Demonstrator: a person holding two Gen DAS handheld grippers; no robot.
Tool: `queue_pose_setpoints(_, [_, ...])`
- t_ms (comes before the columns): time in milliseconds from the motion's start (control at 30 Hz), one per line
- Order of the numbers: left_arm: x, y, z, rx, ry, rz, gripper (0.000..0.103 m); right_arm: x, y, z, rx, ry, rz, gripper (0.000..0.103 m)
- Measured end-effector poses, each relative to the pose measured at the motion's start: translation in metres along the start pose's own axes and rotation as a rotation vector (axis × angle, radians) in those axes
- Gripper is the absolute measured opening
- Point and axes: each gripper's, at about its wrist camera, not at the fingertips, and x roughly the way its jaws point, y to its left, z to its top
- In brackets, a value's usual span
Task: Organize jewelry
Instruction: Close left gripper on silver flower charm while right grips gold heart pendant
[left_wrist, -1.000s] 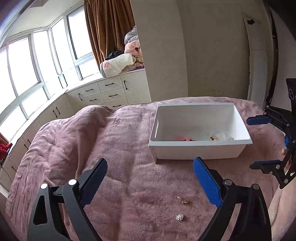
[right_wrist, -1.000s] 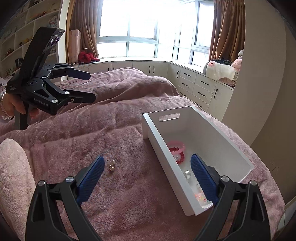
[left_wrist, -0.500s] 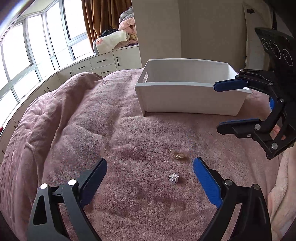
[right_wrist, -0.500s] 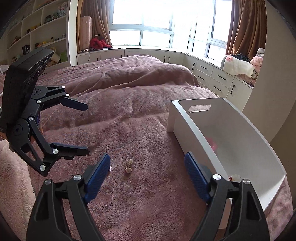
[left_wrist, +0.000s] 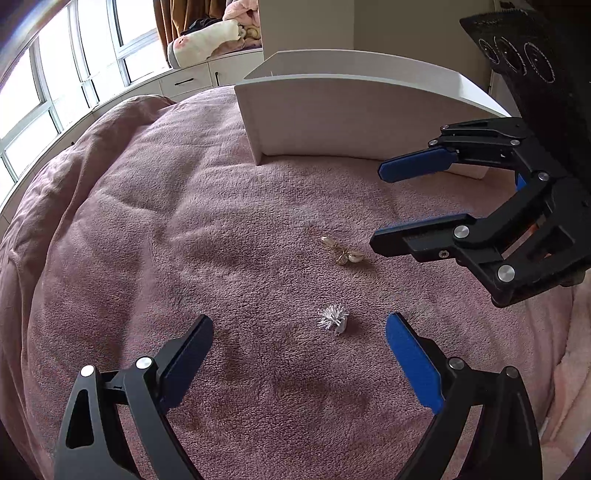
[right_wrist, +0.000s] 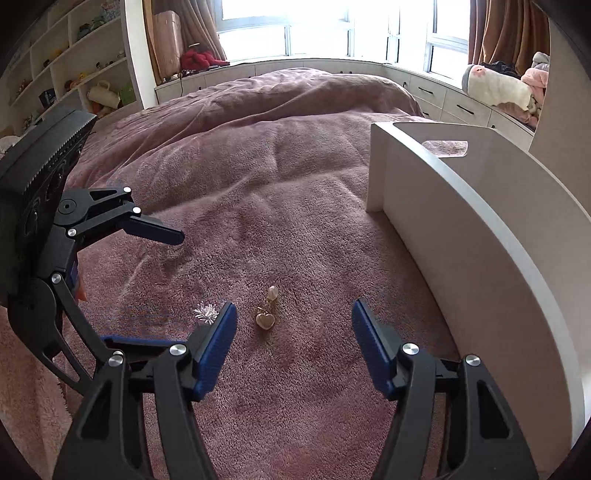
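I have two tongs over a fuzzy pink blanket (left_wrist: 184, 229) on a bed. My left gripper (left_wrist: 299, 343) is wide, with nothing between its blue pads. A little silver spiky earring (left_wrist: 332, 318) lies on the blanket just in front of it, a bit closer to the right-hand pad. My right gripper (right_wrist: 291, 328) has just been closing, so now it is about half wide, and it holds nothing yet. A small gold earring (right_wrist: 266, 312) with a heart and a pearl lies on the blanket between its pads, closer to the left one. The two earrings lie near each other but do not touch. The white bin (right_wrist: 480, 229) stands close by on the blanket, and I think that is where both should go.

I think these earrings are very light and tiny. The gold one looks hard and smooth, so it may slip out of the pads. I would pinch it on the heart, the widest part. Its top piece may dangle. The silver one has thin spikes that look easy to bend, so I would squeeze it gently around the middle. The blanket is soft and deep, so the pads must press into the fuzz a little to get under each one
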Motion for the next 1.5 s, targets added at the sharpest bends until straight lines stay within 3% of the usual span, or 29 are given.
queue_pose_setpoints(167, [0.008,0.006,-0.003,-0.045,-0.002,-0.03,0.095,0.015,-0.002,-0.004,0.018,0.037,0.025,0.056])
queue_pose_setpoints(267, [0.011,0.011,-0.006,-0.087,-0.011,-0.045,0.083,0.02,-0.001,-0.005,0.023,0.045,0.033,0.054])
queue_pose_setpoints(433, [0.016,0.015,-0.009,-0.108,-0.012,-0.047,0.078,0.029,0.004,-0.008,-0.013,0.066,0.006,0.044])
queue_pose_setpoints(633, [0.02,0.015,-0.009,-0.132,-0.022,-0.074,0.05,0.034,0.002,-0.012,0.018,0.084,0.008,0.024])
queue_pose_setpoints(700, [0.022,0.015,-0.009,-0.138,-0.025,-0.094,0.037,0.035,0.001,-0.013,0.027,0.09,0.012,0.02])
queue_pose_setpoints(800, [0.024,0.012,-0.011,-0.121,-0.019,-0.112,0.026,0.034,-0.005,-0.014,0.071,0.095,0.035,0.018])
queue_pose_setpoints(1067, [0.019,0.009,-0.014,-0.134,-0.013,-0.12,0.025,0.031,-0.008,-0.013,0.102,0.09,0.058,0.012])
queue_pose_setpoints(1300, [0.015,0.01,-0.017,-0.148,-0.003,-0.115,0.025,0.037,-0.009,-0.009,0.115,0.113,0.059,0.016])
queue_pose_setpoints(1500, [0.024,0.021,-0.016,-0.219,0.019,-0.158,0.026,0.049,-0.008,-0.007,0.091,0.157,0.07,0.019])
